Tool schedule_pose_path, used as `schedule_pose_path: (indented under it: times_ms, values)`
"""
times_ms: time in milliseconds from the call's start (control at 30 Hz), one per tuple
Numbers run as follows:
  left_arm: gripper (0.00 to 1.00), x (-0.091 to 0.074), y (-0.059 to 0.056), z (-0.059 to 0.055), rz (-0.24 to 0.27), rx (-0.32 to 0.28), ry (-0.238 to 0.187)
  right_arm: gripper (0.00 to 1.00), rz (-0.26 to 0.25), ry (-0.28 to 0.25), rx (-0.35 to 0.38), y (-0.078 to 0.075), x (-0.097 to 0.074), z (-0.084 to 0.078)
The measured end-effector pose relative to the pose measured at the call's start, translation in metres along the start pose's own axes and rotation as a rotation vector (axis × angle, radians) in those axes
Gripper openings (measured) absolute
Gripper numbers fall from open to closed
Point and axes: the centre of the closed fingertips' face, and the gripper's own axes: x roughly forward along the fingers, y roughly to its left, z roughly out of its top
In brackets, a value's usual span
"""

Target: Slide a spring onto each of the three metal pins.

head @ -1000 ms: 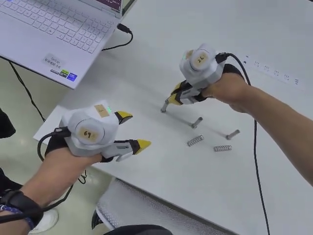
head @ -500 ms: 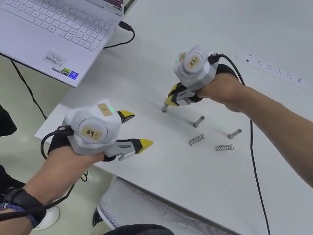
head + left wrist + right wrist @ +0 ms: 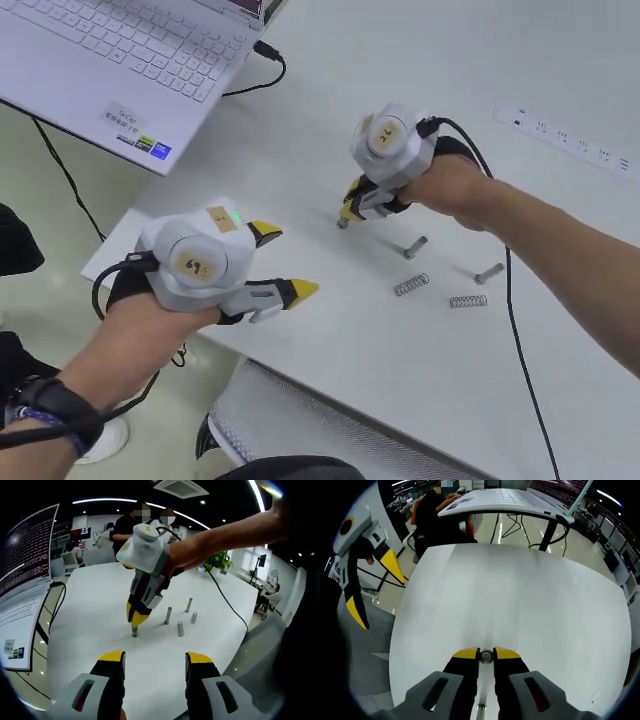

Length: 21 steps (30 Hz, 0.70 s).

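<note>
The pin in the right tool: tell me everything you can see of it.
The pin is a small, shiny grey metal rod. It stands about upright, its upper part clamped between the yellow tips of the right tool, its lower end on or just above the white table. The right gripper view shows its round end between those tips. Whether anything rides on it is too small to tell.

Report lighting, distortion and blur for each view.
Head view: even light, sharp, only faint shadows by the springs. Left gripper view: fisheye bows the laptop, ceiling light strips glare. Right gripper view: table edge curves strongly, floor shows bright reflections, pin held in the right tool is sharp.
</note>
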Motion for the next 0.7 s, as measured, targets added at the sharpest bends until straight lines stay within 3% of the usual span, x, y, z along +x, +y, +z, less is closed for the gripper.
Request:
schedule_pose_path:
  times_ms: [367, 700]
  values:
    - [0.43, 0.002, 0.001, 0.000, 0.000, -0.002, 0.003, 0.09, 0.003, 0.021, -0.017, 0.001, 0.006, -0.005]
    - [0.43, 0.000, 0.000, 0.003, -0.001, 0.010, 0.002, 0.16, 0.000, -0.006, -0.006, 0.002, -0.005, -0.001]
